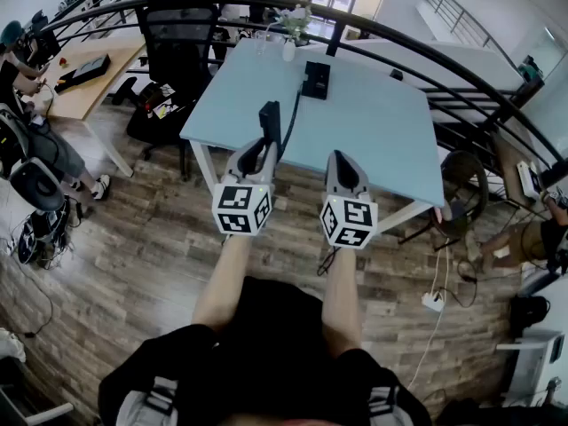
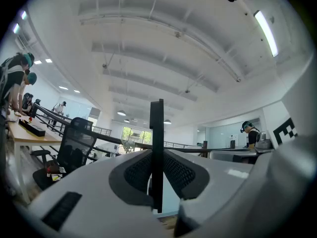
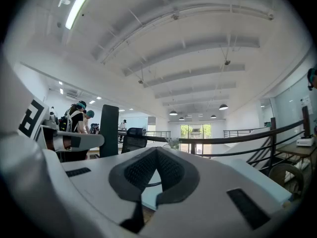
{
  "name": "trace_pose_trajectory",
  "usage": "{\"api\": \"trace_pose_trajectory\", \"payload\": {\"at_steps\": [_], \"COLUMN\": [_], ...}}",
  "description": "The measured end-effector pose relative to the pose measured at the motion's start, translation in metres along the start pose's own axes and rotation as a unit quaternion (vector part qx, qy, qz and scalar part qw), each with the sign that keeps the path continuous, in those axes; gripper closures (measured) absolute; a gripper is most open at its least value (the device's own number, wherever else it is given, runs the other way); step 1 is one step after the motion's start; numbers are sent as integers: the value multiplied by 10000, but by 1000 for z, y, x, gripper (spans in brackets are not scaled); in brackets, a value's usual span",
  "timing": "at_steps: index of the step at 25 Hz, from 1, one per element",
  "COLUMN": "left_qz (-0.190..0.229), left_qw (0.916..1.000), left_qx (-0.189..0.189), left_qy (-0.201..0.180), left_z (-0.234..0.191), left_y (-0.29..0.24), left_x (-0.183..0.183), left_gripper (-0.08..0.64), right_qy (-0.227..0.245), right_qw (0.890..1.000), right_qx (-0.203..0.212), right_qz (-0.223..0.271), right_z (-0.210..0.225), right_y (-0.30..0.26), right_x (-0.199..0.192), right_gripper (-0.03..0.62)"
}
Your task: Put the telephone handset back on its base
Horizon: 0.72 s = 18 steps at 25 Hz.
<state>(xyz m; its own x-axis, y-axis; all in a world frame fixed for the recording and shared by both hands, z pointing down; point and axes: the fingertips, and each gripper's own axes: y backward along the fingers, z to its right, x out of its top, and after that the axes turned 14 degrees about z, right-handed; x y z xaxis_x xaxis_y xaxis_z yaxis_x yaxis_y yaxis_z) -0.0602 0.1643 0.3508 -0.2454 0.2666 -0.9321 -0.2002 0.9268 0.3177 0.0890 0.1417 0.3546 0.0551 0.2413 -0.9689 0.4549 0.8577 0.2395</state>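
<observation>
The left gripper (image 1: 256, 155) clamps the slim black slab of a handset (image 1: 270, 120) upright at the smooth pale-blue table's (image 1: 382, 131) near edge. The boxy black base (image 1: 315, 80) sits toward the table's far edge. The right gripper's (image 1: 344, 163) 2 textured pads meet, empty.

An open office is showing here: a black swivel chair (image 1: 177, 25) is standing by a pale blue table (image 1: 373, 122) that is carrying a telephone (image 1: 315, 80), people (image 2: 14, 81) are standing at a wooden desk (image 1: 93, 91) to the left, a black railing (image 1: 426, 47) is curving round the plank floor (image 1: 160, 238) with a power strip (image 1: 433, 301) lying on it, and strip lights (image 2: 267, 31) are glowing on a beamed white ceiling (image 2: 148, 43)
</observation>
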Motion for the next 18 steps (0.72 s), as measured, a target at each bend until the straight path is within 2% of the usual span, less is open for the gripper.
{"api": "trace_pose_trajectory", "payload": {"at_steps": [9,15,18], "left_qz": [-92,-198,-268], "left_qw": [9998,9995,9988], "left_qx": [-162,-141,-229], "left_qy": [107,213,332], "left_z": [-3,-8,-1], "left_y": [-5,-5,-5], "left_x": [-7,-14,-23], "left_gripper": [496,497,497], "right_qy": [-177,-102,-91], "right_qw": [9994,9997,9992], "right_qx": [-270,-214,-401], "right_qz": [87,80,-10], "right_z": [5,-2,10], "right_y": [-8,-8,5], "right_x": [-3,1,-6], "right_gripper": [598,598,598]}}
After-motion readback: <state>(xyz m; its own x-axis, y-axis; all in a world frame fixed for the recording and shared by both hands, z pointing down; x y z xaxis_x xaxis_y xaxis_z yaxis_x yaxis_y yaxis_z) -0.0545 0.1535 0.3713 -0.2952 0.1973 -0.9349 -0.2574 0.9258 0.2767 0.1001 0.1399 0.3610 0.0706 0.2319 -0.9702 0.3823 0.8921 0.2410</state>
